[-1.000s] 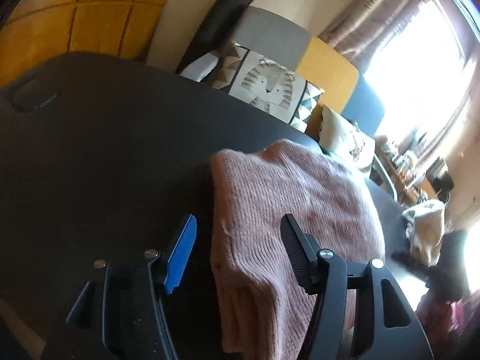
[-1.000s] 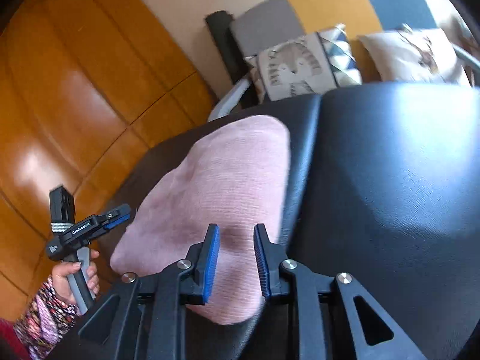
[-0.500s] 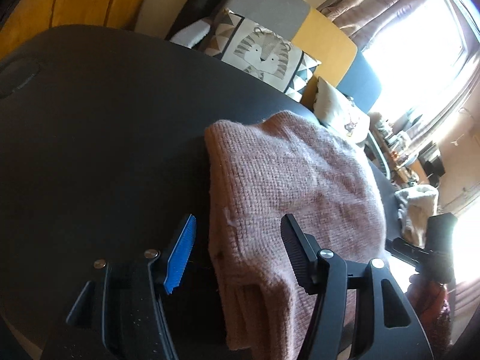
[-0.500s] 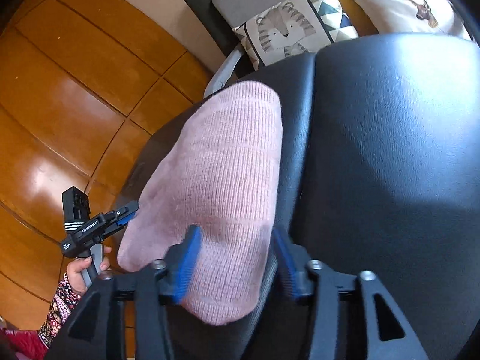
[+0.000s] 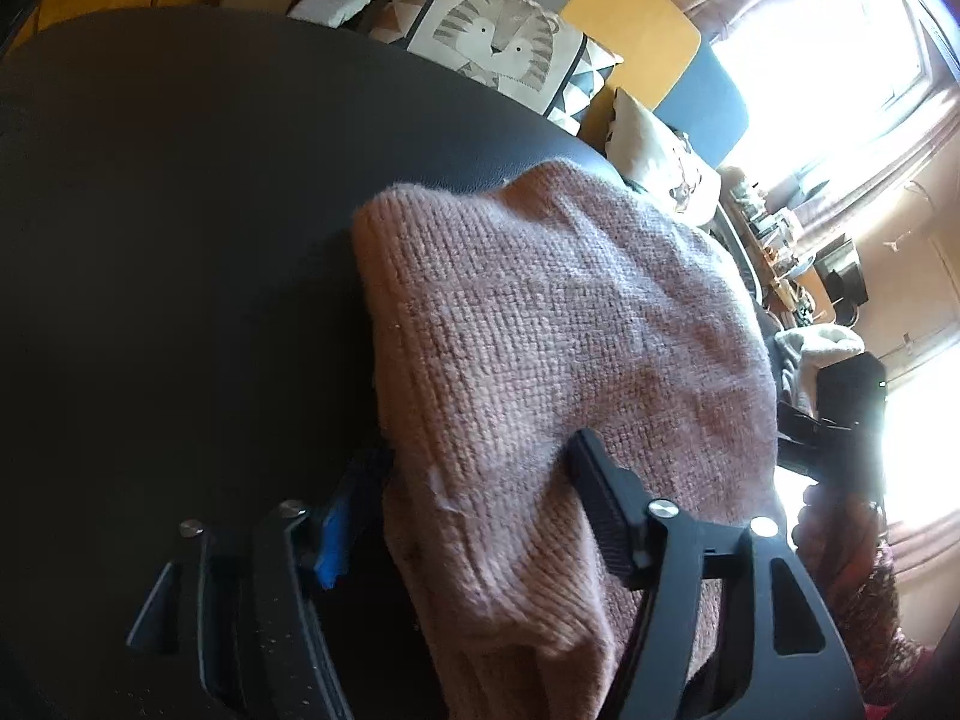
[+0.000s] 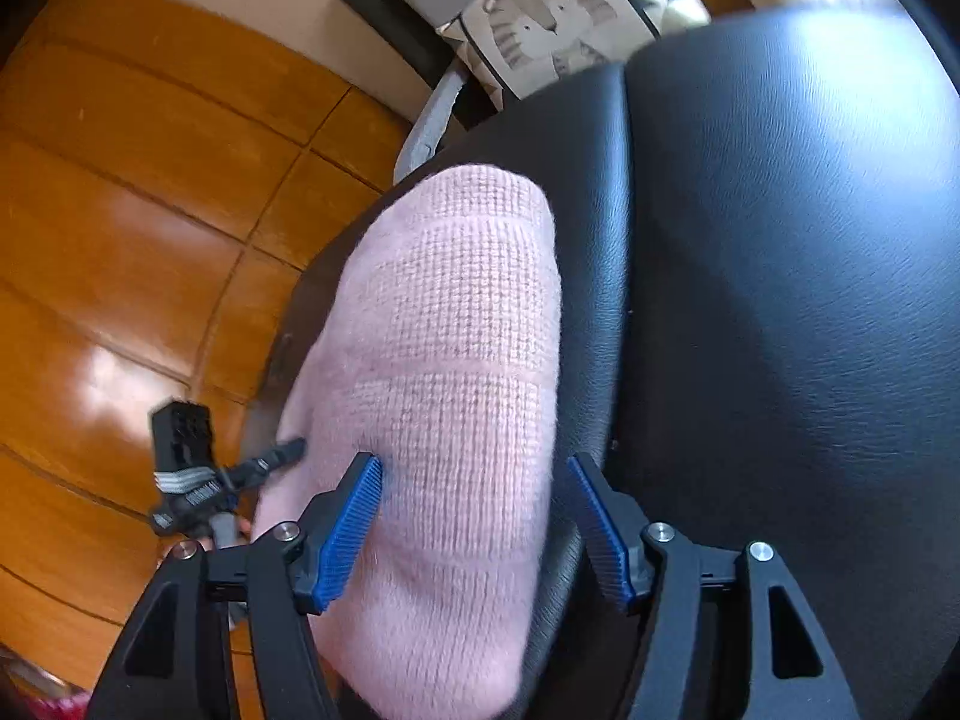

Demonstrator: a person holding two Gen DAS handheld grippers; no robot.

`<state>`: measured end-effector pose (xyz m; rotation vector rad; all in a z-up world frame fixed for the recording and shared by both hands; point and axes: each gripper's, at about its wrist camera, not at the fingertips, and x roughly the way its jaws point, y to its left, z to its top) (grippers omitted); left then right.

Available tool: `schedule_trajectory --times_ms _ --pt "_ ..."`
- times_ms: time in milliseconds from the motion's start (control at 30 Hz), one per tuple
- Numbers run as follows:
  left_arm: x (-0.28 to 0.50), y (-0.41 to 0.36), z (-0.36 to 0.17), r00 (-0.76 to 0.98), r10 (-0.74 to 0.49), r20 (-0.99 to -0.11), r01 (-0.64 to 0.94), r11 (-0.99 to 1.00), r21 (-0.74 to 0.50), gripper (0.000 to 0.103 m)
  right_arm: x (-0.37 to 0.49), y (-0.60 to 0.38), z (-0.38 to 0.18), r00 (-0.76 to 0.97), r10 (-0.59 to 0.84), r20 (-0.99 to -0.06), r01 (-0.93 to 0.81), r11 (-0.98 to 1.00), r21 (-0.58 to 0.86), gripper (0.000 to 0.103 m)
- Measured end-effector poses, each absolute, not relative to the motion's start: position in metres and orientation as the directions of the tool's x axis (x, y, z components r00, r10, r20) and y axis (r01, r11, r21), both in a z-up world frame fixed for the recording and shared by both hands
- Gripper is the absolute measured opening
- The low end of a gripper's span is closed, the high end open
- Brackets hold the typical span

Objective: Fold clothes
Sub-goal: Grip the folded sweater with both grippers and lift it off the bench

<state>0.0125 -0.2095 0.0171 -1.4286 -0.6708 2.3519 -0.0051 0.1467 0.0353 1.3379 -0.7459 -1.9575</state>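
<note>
Straddling the folded pink knitted sweater [image 6: 444, 372] on the black padded leather surface [image 6: 780, 252], we have just been widening both claws: right gripper [image 6: 474, 516] and left gripper [image 5: 474, 516] grip nothing. Next, we judge, close on the near edges for another fold.

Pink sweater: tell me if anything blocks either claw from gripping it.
Nothing visible does. The pink sweater lies folded on the black surface, its near end already between the open fingers of the right claw and the left claw.
</note>
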Motion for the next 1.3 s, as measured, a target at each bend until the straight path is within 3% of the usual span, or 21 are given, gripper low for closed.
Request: schedule_trajectory --times_ms 133,267,467,833,933,1000,1167,1300 --pt "0.008 -0.212 0.014 -0.454 0.514 -0.728 -0.017 -0.822 -0.570 0.072 -0.009 0.149 0.021 -0.251 -0.825 -0.506 0.143 -0.548 0.824 0.066" --pt "0.003 -0.201 0.014 -0.457 0.511 -0.728 -0.052 -0.832 -0.552 0.085 -0.012 0.147 0.019 -0.225 -0.846 -0.483 0.150 -0.520 0.841 0.067" --pt "-0.002 -0.173 0.016 -0.437 0.451 -0.778 -0.162 -0.890 -0.425 0.103 -0.010 0.139 0.023 -0.175 -0.848 -0.500 0.156 -0.525 0.837 0.069" --pt "-0.005 -0.178 0.017 -0.435 0.478 -0.763 -0.198 -0.877 -0.437 0.103 -0.007 0.128 0.028 -0.155 -0.847 -0.509 0.181 -0.531 0.828 0.070" --pt "-0.003 -0.178 0.020 -0.447 0.466 -0.764 -0.195 -0.884 -0.425 0.095 -0.006 0.120 0.031 -0.152 -0.837 -0.526 0.187 -0.547 0.816 0.069" --pt "-0.001 -0.179 0.021 -0.456 0.479 -0.750 -0.196 -0.876 -0.441 0.077 -0.005 0.116 0.033 -0.148 -0.832 -0.535 0.191 -0.555 0.810 0.069" --pt "0.003 -0.176 0.020 -0.453 0.524 -0.721 -0.209 -0.849 -0.486 0.049 -0.006 0.109 0.036 -0.124 -0.818 -0.561 0.205 -0.575 0.792 0.065" --pt "0.009 -0.170 0.030 -0.495 0.474 -0.728 -0.229 -0.879 -0.417 0.043 0.000 0.098 0.049 -0.157 -0.780 -0.606 0.237 -0.626 0.743 0.055"
